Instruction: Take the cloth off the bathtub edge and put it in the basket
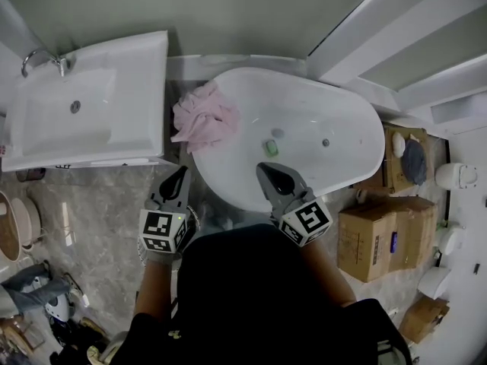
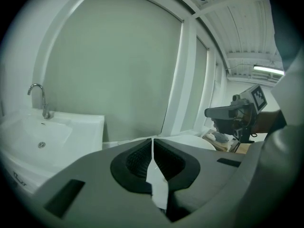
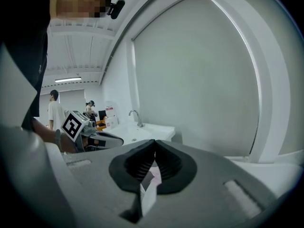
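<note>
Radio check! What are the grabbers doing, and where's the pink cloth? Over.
Left gripper shut, empty. Right gripper shut, empty. Cloth lying on tub edge, untouched. Nothing between grippers and cloth.

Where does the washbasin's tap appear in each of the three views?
Head view: the tap is at upper left, at the basin's far corner.
Left gripper view: the tap stands at mid-left, before the grey wall.
Right gripper view: the tap is small, just left of centre.
Shared landmark: the white washbasin.
</note>
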